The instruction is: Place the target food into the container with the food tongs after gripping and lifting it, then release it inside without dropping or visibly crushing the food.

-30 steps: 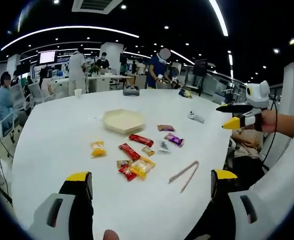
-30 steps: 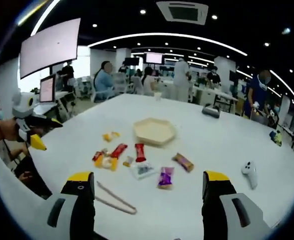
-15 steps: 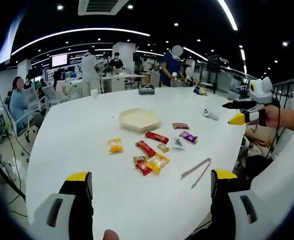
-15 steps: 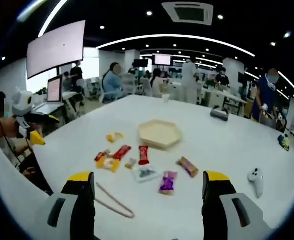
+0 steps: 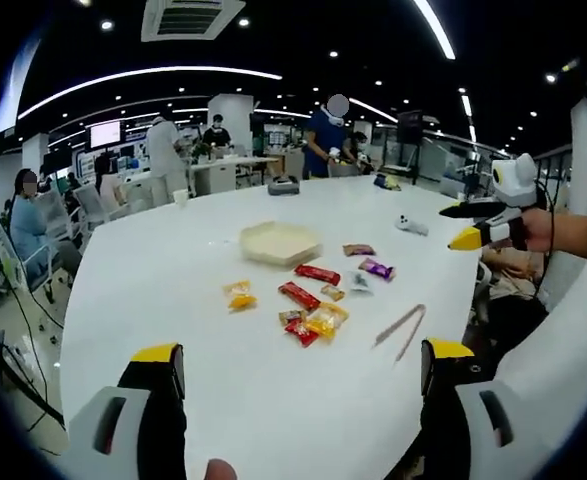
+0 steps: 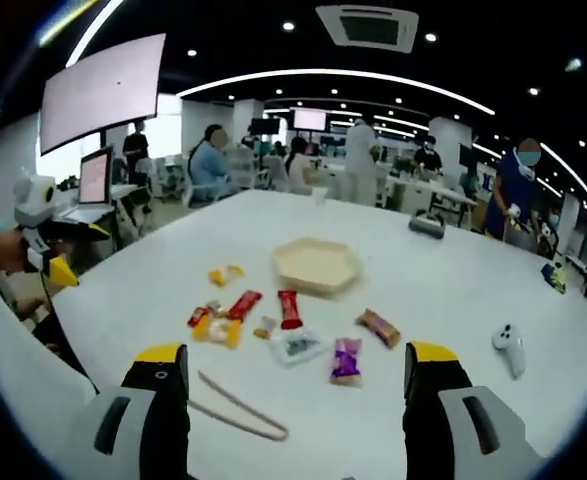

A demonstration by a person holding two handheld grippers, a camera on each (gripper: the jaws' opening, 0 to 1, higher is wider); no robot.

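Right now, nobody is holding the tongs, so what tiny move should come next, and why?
Probably lower the right gripper toward the tongs and close on them. Its jaws are open with nothing between them, the tongs lie flat on the table just ahead of it, and the snacks sit apart from the tray, which looks empty. No snack can be lifted until the tongs are in hand.

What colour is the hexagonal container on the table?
Pale cream container, clearest in the right gripper view.
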